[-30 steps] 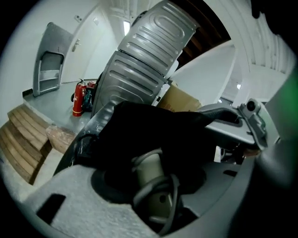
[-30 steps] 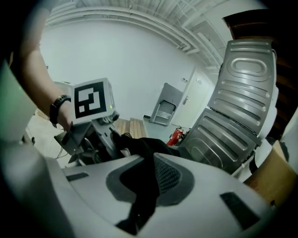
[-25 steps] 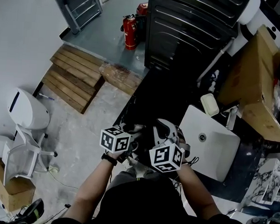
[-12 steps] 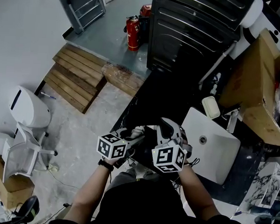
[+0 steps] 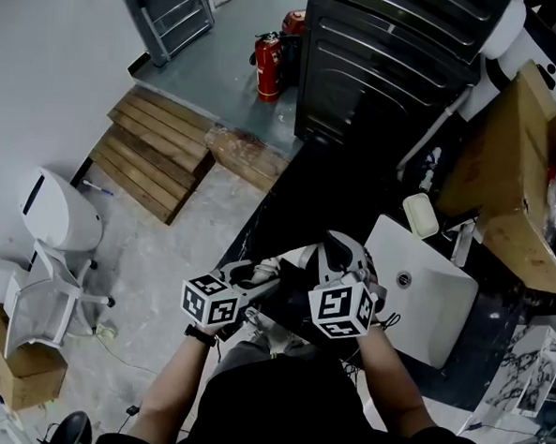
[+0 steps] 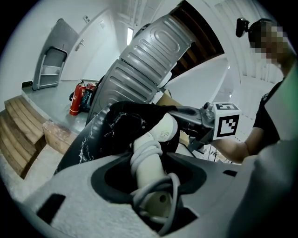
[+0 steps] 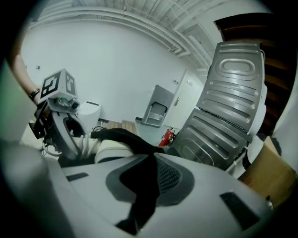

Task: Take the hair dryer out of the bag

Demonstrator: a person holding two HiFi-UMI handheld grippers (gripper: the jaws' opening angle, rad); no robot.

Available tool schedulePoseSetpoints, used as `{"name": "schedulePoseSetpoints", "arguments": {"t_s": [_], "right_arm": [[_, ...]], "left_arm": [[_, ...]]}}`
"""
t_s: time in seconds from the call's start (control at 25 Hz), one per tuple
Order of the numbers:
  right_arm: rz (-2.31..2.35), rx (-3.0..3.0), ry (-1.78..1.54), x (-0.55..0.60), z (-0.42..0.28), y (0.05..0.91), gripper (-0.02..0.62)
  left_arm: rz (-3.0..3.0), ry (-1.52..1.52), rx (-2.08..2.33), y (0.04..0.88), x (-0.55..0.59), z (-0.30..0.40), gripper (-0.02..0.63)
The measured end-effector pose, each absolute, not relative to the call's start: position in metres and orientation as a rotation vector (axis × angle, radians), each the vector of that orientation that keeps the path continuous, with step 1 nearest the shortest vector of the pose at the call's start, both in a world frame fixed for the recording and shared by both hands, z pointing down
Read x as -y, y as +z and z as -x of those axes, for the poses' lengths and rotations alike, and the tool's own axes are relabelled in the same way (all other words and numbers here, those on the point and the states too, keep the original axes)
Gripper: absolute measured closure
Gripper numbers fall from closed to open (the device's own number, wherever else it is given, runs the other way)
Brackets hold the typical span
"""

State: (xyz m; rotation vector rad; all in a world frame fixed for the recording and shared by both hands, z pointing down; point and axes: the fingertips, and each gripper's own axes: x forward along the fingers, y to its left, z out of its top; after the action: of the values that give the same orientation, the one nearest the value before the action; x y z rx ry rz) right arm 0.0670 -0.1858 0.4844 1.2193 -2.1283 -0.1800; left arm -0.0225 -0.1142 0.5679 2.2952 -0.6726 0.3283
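Note:
My left gripper (image 6: pixel 153 186) is shut on the handle of the white hair dryer (image 6: pixel 160 135), which has its grey cord (image 6: pixel 146 151) wound round it. The dryer's far end still lies in the mouth of the black bag (image 6: pixel 121 125). My right gripper (image 7: pixel 146 181) is shut on a fold of that black bag (image 7: pixel 122 136), with the dryer's white body (image 7: pixel 111 148) just past it. In the head view both grippers meet over the counter's near end: the left gripper (image 5: pixel 254 281), the right gripper (image 5: pixel 336 272), the bag (image 5: pixel 292 297) between them.
A black counter (image 5: pixel 308 185) runs ahead, with a white sink (image 5: pixel 425 282) at the right. A dark ribbed metal appliance (image 5: pixel 392 54) stands behind it, a red fire extinguisher (image 5: pixel 269 66) beside it. Wooden pallets (image 5: pixel 155 153) and a white chair (image 5: pixel 57 222) are on the floor at left.
My left gripper has drawn back toward the lower left with the dryer's handle, away from the right gripper. The right gripper has kept its place on the bag.

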Motion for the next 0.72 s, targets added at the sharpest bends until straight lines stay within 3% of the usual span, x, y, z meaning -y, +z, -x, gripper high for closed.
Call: {"name": "schedulePoseSetpoints", "arguments": {"t_s": [0.72], "right_arm": [[-1.226,2.128,-0.156,0.197,-0.076,0.487,0.561]], "left_arm": [[-2.386,0.340,0.560,0.546,0.070,0.023,0.370]]}}
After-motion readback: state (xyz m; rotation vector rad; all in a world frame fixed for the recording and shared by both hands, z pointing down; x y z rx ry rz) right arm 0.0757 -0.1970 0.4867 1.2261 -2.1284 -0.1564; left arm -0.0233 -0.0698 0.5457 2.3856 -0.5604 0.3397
